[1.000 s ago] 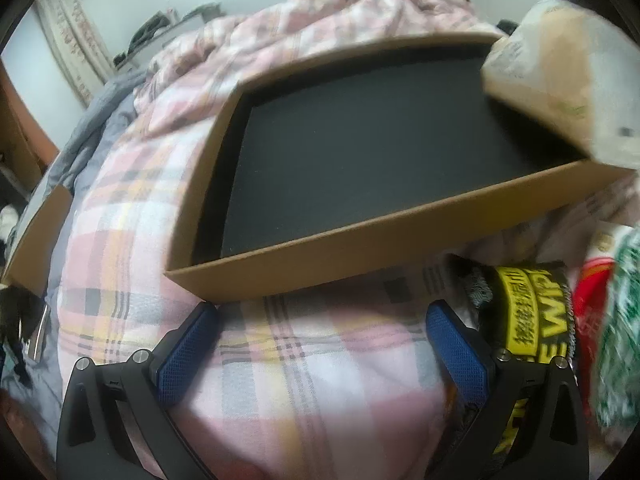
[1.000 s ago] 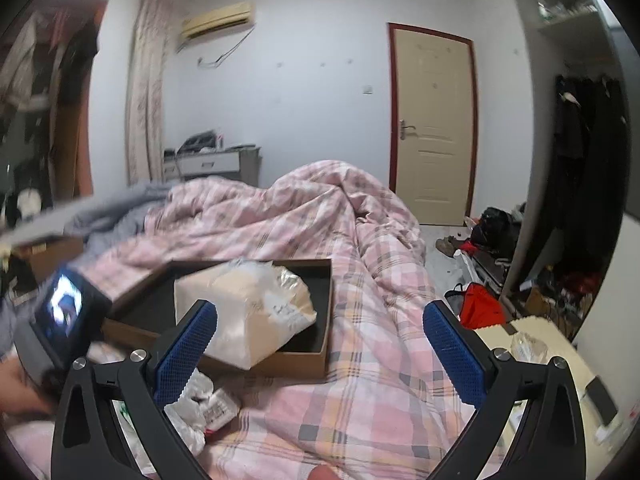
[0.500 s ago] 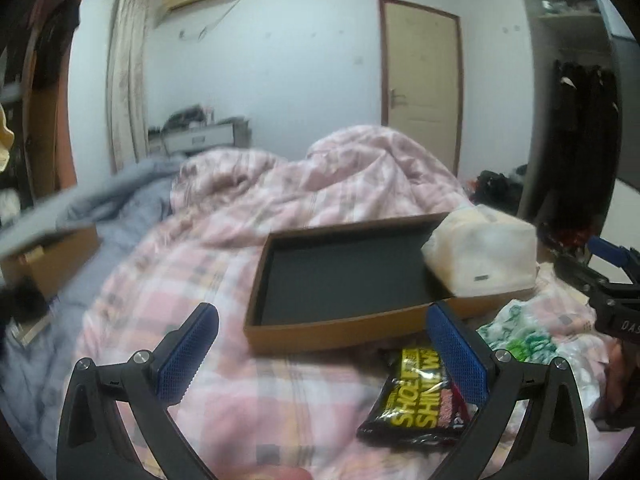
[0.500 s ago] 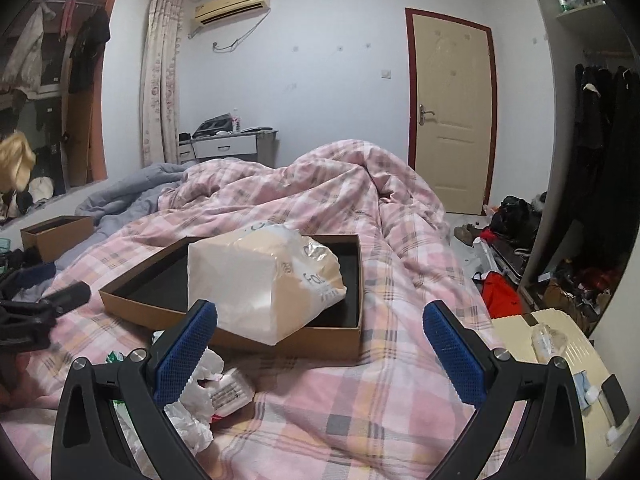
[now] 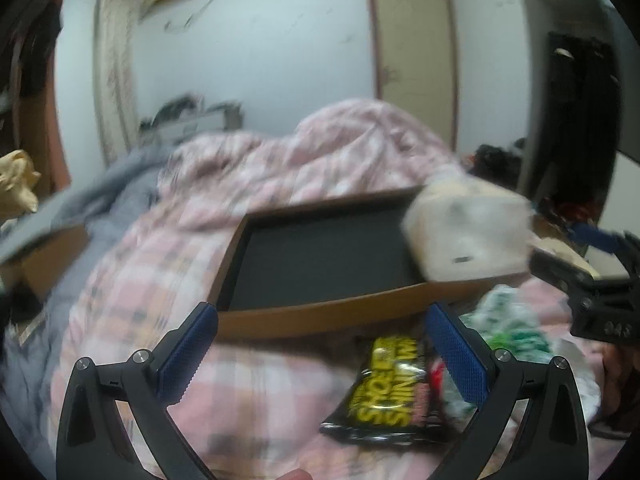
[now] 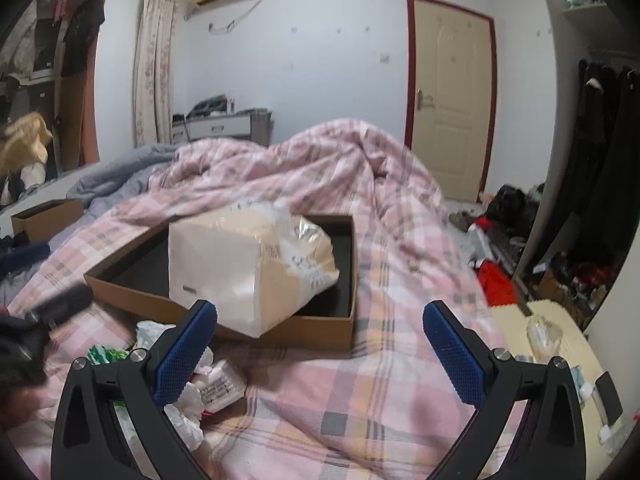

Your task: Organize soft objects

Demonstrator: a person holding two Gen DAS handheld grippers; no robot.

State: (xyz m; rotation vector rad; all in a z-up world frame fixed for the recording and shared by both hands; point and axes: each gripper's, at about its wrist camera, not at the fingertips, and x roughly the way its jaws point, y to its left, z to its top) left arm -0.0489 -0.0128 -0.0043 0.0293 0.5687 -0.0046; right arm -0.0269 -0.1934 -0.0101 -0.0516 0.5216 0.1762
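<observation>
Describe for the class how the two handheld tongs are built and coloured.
The left tongs and right tongs look alike: black angular arms splay into a V, each fitted with silver round bolts, and each finger carries a blue, finely dimpled rectangular pad. No cables or sleeves show.

Left claw [image 5: 322, 350] gapes empty over the quilt [image 5: 160, 264]; a blurred, seemingly white-wrapped package [image 5: 466, 232] sits in the tray [image 5: 320, 314].

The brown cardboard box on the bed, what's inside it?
A white plastic-wrapped package sits in the brown cardboard box, overhanging its front wall. The black lining is otherwise bare; anything beneath the package is hidden.
</observation>
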